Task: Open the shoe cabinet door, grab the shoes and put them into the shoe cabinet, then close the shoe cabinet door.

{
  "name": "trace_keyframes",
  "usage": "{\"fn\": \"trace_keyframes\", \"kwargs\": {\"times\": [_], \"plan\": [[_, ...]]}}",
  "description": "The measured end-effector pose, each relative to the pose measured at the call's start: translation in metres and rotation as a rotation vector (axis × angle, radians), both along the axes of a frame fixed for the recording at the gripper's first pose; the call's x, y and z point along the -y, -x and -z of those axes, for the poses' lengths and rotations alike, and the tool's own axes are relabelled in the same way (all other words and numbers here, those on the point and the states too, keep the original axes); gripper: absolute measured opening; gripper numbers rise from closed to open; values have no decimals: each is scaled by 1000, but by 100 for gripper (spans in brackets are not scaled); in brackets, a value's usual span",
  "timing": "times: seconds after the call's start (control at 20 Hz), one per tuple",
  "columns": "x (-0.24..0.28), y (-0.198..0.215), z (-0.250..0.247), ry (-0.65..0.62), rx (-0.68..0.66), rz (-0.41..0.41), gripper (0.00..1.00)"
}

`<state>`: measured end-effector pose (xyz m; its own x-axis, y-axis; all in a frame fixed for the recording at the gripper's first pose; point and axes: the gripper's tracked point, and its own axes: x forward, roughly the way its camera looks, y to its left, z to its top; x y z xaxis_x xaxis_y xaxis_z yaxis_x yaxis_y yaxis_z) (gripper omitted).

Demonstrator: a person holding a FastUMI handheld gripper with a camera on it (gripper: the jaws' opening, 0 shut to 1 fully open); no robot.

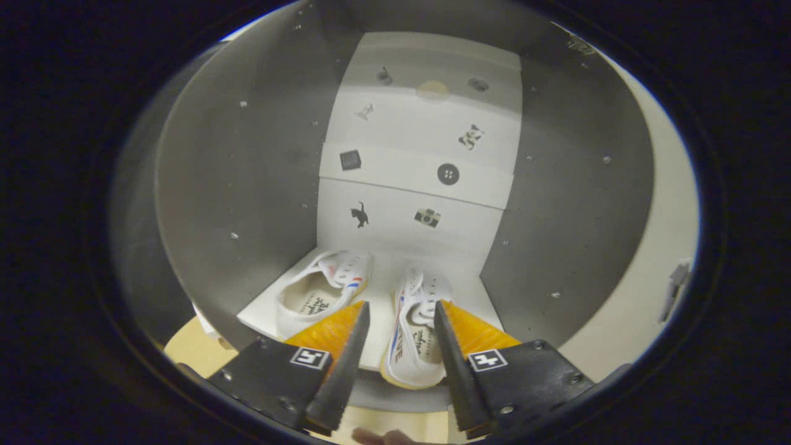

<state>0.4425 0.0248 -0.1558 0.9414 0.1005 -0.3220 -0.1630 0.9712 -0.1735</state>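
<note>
I look into the shoe cabinet (247, 185), which has grey side walls and a white back panel (420, 161) with small stickers. Two white shoes lie on its white bottom shelf (380, 278). The left shoe (321, 293) rests just beyond my left finger. The right shoe (414, 346) lies between my fingers, its heel hanging over the shelf's front edge. My gripper (401, 306) stands open around this shoe. The right finger is close against it, and a strip of shelf shows between the shoe and the left finger.
A cream surface (655, 259) runs along the right outside the cabinet, with a small grey fitting (676, 284) on it. Light wooden floor (191, 349) shows below the cabinet at the left. Part of a hand (383, 437) shows under the fingers.
</note>
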Motion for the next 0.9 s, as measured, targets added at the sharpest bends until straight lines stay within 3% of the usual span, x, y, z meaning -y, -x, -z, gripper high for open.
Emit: {"fn": "trace_keyframes", "kwargs": {"times": [0.35, 0.65, 0.9], "plan": [[-12, 147, -63, -82, 101, -5, 100], [-2, 296, -96, -140, 122, -21, 100], [55, 384, -130, -188, 148, 42, 100]]}}
